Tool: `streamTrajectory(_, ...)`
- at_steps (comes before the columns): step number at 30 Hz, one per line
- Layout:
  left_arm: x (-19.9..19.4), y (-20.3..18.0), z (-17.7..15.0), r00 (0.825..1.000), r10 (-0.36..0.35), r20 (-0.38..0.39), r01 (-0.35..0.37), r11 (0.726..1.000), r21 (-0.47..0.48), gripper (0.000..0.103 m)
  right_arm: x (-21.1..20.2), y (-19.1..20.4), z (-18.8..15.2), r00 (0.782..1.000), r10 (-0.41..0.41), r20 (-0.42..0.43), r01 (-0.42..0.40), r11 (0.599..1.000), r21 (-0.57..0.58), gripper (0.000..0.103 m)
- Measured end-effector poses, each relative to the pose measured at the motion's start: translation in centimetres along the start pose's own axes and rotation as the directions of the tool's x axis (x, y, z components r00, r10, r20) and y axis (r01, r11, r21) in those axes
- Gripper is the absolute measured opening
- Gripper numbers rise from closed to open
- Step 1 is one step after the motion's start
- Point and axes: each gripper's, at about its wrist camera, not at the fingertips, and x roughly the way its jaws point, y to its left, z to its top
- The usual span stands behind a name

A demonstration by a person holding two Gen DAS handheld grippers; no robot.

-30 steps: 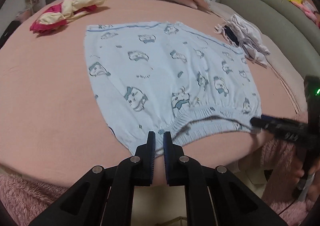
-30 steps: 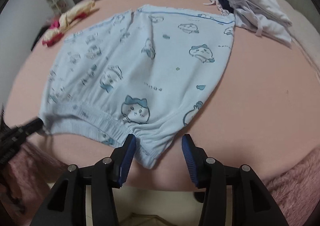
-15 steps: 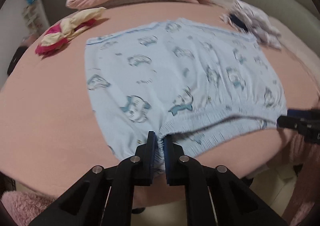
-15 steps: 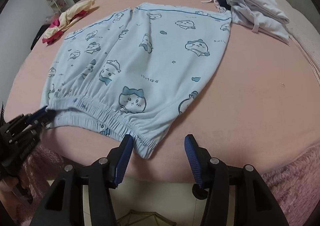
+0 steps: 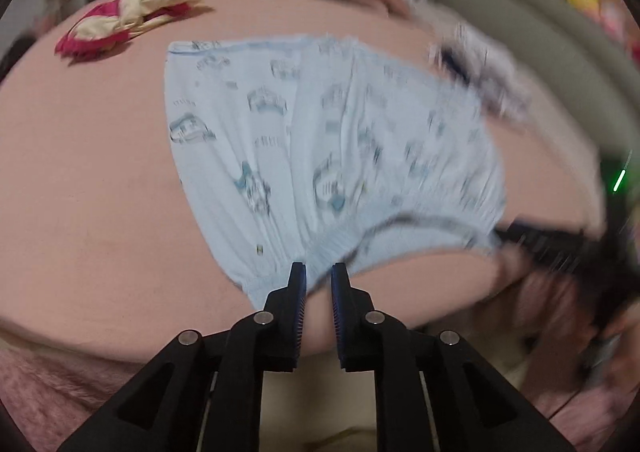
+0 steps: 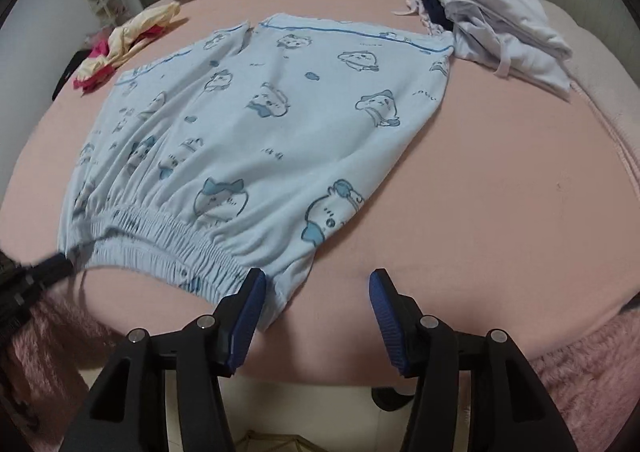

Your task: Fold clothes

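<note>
The shorts (image 6: 264, 140) lie spread flat on the bed (image 6: 500, 192), waistband at the near edge. Since 0.5 s ago the left gripper (image 5: 319, 280) has pulled its pinched waistband corner up and inward, so fabric now bunches into pleats there; looks like a fold getting underway (judgement only). Its pads sit nearly together w/ cloth between. The right gripper (image 6: 318, 288) is spread wide, just beside the other waistband corner, gripping nothing. Left view is badly motion-blurred; far hem and the white pile (image 6: 504, 12) partly overlap, hard to separate.
</note>
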Motion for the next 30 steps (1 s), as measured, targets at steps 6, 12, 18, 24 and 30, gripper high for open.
streamTrajectory(6, 0.3, 1.2, 0.4, 1.000, 0.010, 0.014, -0.009, 0.997, -0.072, 0.012, -0.5, 0.3, 0.0, 1.000, 0.024, 0.016, -0.024, 1.000, -0.001, 0.053)
streamTrajectory(12, 1.6, 1.2, -0.1, 0.999, 0.026, -0.020, -0.028, 0.997, -0.076, 0.012, -1.0, 0.6, 0.1, 0.998, 0.048, 0.032, -0.048, 0.999, -0.002, 0.054)
streamTrajectory(18, 2.4, 1.3, -0.3, 0.992, 0.114, -0.049, -0.116, 0.992, -0.045, 0.012, -0.3, 0.8, -0.7, 0.999, 0.023, -0.023, -0.024, 0.999, -0.046, 0.054)
streamTrajectory(24, 1.5, 3.4, -0.7, 0.980, 0.192, -0.045, -0.196, 0.975, -0.108, 0.012, -0.6, -0.4, -2.0, 0.996, -0.057, -0.069, 0.053, 0.997, -0.054, 0.056)
streamTrajectory(30, 0.7, 2.6, 0.0, 0.999, 0.032, 0.027, -0.028, 0.993, -0.113, 0.012, -0.2, -0.1, -1.8, 0.998, -0.037, -0.053, 0.034, 0.998, -0.056, 0.058)
